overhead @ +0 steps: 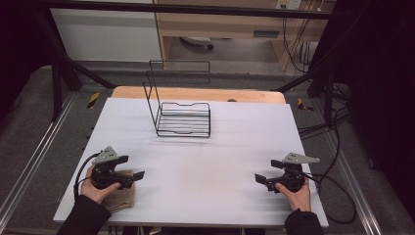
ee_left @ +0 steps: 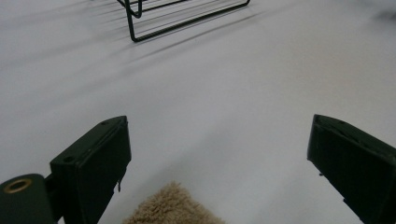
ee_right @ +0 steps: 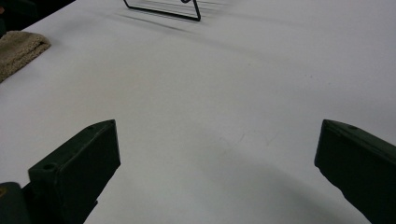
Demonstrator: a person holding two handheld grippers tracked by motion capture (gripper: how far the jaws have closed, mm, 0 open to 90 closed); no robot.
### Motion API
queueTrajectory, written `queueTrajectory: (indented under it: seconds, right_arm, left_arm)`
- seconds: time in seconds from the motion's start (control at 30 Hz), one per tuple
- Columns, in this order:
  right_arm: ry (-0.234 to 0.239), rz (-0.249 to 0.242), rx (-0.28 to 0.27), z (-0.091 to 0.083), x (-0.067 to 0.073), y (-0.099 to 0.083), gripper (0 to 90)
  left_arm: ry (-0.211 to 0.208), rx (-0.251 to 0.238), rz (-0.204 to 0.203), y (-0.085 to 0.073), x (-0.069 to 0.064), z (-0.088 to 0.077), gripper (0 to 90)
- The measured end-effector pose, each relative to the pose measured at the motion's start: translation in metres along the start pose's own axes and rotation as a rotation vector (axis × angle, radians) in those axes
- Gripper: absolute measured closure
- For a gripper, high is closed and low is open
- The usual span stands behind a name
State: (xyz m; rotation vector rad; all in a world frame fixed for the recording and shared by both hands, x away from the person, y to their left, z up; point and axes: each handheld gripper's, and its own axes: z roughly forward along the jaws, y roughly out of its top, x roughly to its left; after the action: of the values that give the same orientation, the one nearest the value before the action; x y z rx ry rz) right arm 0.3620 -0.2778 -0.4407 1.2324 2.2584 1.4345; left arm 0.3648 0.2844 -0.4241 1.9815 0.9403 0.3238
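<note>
A tan fluffy cloth [overhead: 123,195] lies folded near the front left corner of the white table [overhead: 210,147]. My left gripper [overhead: 135,166] hovers just above the cloth's far edge, open, with nothing between its jaws. In the left gripper view the cloth [ee_left: 173,209] shows low between the wide-apart jaws of that gripper [ee_left: 219,154]. My right gripper [overhead: 267,171] is near the front right, open and empty over bare table. The right gripper view has its own jaws spread [ee_right: 217,163], with the cloth [ee_right: 18,50] far off at the left.
A black wire rack [overhead: 183,120] with a tall back frame stands at the table's far middle, also seen as rack [ee_left: 154,23] and rack [ee_right: 163,11]. Black frame posts [overhead: 56,73] flank the table. Cables [overhead: 337,191] trail off the right edge.
</note>
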Motion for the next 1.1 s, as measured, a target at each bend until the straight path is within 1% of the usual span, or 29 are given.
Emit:
queueTrajectory:
  seconds: [0.23, 0.37, 0.47, 0.53, 0.6, 0.7, 0.77, 0.8, 0.87, 0.97, 1.0, 1.03, 1.1]
  right_arm:
    - [-0.001, 0.003, 0.004, -0.001, 0.001, 0.000, 0.6]
    - [-0.002, 0.008, 0.005, 0.000, 0.001, 0.000, 0.6]
    - [-0.006, 0.001, 0.011, 0.000, 0.002, 0.001, 0.6]
    - [-0.005, -0.003, 0.011, 0.001, 0.003, 0.001, 0.6]
    - [-0.004, -0.007, 0.016, 0.002, 0.004, 0.001, 0.6]
    - [-0.005, -0.013, 0.024, 0.004, 0.003, 0.001, 0.7]
    - [-0.006, -0.010, 0.032, 0.004, 0.004, 0.000, 0.7]
    - [-0.006, -0.009, 0.035, 0.005, 0.004, 0.000, 0.8]
    - [-0.004, -0.007, 0.039, 0.005, 0.004, 0.000, 0.9]
    - [-0.003, -0.008, 0.042, 0.005, 0.004, 0.000, 0.9]
    - [-0.002, -0.007, 0.043, 0.005, 0.004, 0.000, 1.0]
    - [-0.003, -0.014, 0.041, 0.006, 0.004, 0.000, 1.0]
    - [-0.001, -0.009, 0.045, 0.006, 0.004, 0.000, 1.1]
  left_arm:
    - [-0.002, -0.006, 0.001, 0.002, -0.001, -0.002, 5.9]
    - [0.007, 0.004, 0.003, 0.003, -0.001, -0.004, 5.9]
    - [0.009, 0.014, 0.000, 0.002, 0.001, -0.007, 6.2]
    - [0.021, 0.026, -0.005, 0.002, 0.004, -0.010, 7.2]
    - [0.021, 0.024, -0.022, 0.003, 0.007, -0.013, 10.1]
    - [0.040, 0.044, -0.020, 0.003, 0.012, -0.016, 16.1]
    - [0.038, 0.065, -0.021, 0.003, 0.014, -0.016, 21.7]
    - [0.038, 0.065, -0.021, 0.003, 0.014, -0.016, 24.6]
    - [0.030, 0.127, -0.004, 0.002, 0.016, -0.011, 30.8]
    - [0.044, 0.176, -0.001, 0.000, 0.018, -0.006, 39.0]
    - [0.043, 0.191, -0.012, -0.001, 0.019, -0.004, 41.0]
    - [0.042, 0.200, -0.013, -0.001, 0.021, -0.004, 43.2]
    - [0.041, 0.219, -0.025, -0.003, 0.024, -0.001, 47.9]
